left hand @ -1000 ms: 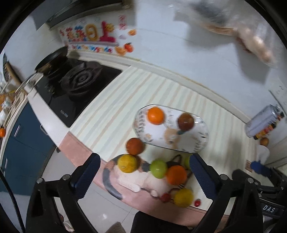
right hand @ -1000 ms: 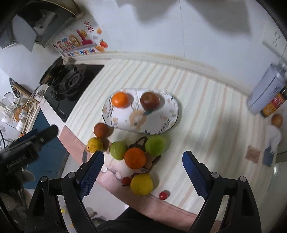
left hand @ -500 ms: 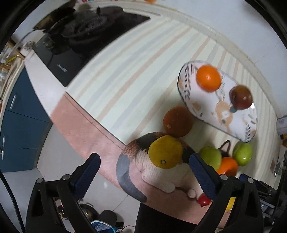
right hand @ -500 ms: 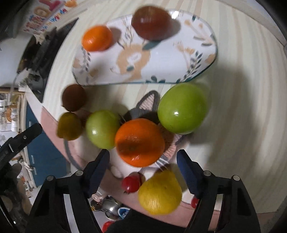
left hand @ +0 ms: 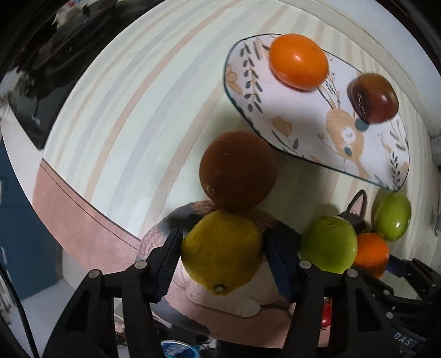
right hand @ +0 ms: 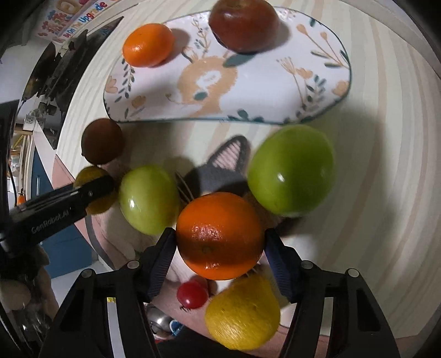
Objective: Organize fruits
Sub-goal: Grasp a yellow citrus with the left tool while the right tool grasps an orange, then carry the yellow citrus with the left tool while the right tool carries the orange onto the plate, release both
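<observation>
Two fruits sit on the plate (right hand: 317,91); I've just closed my left hand-held gripper (left hand: 223,258) on the yellow citrus (left hand: 222,252) and my right hand-held gripper (right hand: 219,247) on the orange (right hand: 219,235) below it.

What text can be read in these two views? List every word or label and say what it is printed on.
"GenRobot.AI": on the black body of the left gripper, seen from the right wrist.
"DAS": on the black body of the right gripper, seen from the left wrist; it may be cut off.
"Be On The Upgrade": on the colourful wall sticker; its larger characters are unreadable.
Stove marking: too blurred.
</observation>
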Available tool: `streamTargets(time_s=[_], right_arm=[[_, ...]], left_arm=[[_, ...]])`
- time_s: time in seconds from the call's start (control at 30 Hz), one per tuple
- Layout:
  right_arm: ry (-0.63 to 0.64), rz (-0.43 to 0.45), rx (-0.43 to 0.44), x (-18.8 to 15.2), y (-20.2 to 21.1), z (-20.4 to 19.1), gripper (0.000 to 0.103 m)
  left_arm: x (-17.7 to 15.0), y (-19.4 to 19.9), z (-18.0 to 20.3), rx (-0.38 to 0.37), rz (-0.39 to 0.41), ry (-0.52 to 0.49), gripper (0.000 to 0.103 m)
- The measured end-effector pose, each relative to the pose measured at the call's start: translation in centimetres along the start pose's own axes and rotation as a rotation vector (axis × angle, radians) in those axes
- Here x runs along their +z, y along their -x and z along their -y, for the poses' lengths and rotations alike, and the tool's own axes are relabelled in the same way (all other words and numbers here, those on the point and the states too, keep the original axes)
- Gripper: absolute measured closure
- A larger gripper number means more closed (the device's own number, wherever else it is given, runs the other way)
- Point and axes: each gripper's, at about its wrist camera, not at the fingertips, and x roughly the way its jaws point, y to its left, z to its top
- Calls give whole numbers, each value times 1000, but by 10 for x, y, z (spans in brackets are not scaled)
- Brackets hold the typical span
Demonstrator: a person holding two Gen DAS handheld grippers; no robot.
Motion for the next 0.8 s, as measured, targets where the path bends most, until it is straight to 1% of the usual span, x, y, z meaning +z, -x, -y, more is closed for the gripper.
streamTargets(time_s=[0.13,0.27,0.3,0.47,0.57,0.6,0.67,0.8], right_arm=[[-4,-12,7,-2,-1,3,35],[2,-16,9,-2,-4,0,35],[5,-18,7,-2,-3,1,35],[19,-40,-4,1,-8,0,33],[57,-43,-53,-1,-15,-7,34],[64,-34,-56,-2,-15,-9,35],[62,-26,-57,-3,-14,-9,36],[40,0,-27,-6,-2,-7,36]], left_arm=[[-15,3,4,-29,-12,8,46],[-28,1,5,-37,-20,23,46],[-29,2,6,-32,-7,24,46],[-31,2,6,-25,0,28,46],[-28,2,5,-30,-2,26,46],[-28,4,5,-30,1,25,46],[-23,6,2,-34,5,24,46],[-20,31,-1,-58,39,28,46]])
